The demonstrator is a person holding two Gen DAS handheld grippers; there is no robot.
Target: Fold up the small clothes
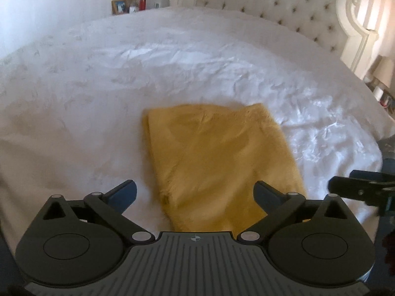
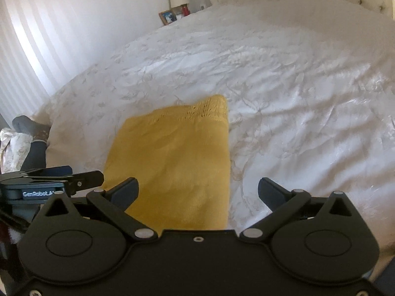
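A folded yellow cloth (image 1: pixel 217 157) is laid flat on a white bed (image 1: pixel 103 79), just ahead of both grippers. The left hand-held gripper (image 1: pixel 195 194) is held with its jaws spread wide and nothing pinched; the cloth is seen between and beyond its fingers. The right hand-held gripper (image 2: pixel 197 192) is likewise spread and empty, the cloth ahead toward its left finger.

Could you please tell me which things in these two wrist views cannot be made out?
- Yellow garment: near edge hidden behind the left hand-held gripper in the left view; type unclear.
- Framed photo: too small and blurred in the right view.
- Dark bundle: blurred near the right view's left edge.
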